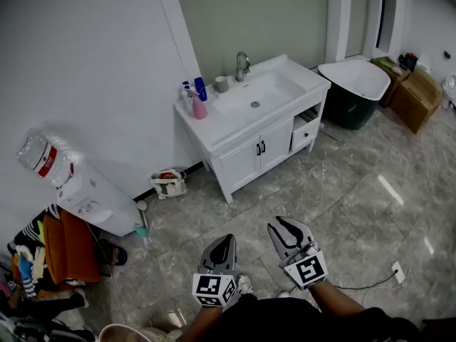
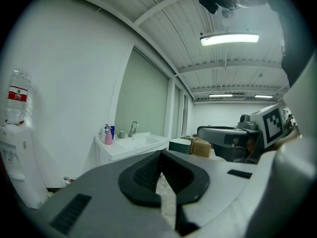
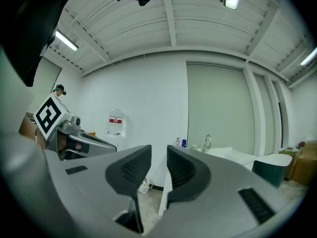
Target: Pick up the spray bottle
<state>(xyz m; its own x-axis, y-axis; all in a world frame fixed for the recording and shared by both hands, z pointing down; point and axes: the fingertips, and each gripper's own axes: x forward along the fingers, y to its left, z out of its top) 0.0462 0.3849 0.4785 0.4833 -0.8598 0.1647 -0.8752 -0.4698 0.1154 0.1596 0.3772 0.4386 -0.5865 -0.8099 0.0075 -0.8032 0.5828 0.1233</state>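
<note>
left gripper (image 1: 225, 241) is pinching together on nothing; right gripper (image 1: 280, 225) is gaping slightly, empty; spray bottle (image 1: 199, 107) is sitting on vanity (image 1: 239, 132).

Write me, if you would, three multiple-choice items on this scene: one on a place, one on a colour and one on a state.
1. Where does the pink spray bottle stand?
A. on a chair
B. on the white vanity, left of the basin
C. inside the basin

2. What colour is the bottle beside it?
A. green
B. yellow
C. blue

3. How do the jaws of the left hand-held gripper stand?
A. together, nothing held
B. shut on the spray bottle
C. wide apart

Answers:
1 B, the head view shows it on the counter's left end.
2 C, its body is plainly blue.
3 A, the left gripper view shows the pads meeting with nothing between them.
</note>
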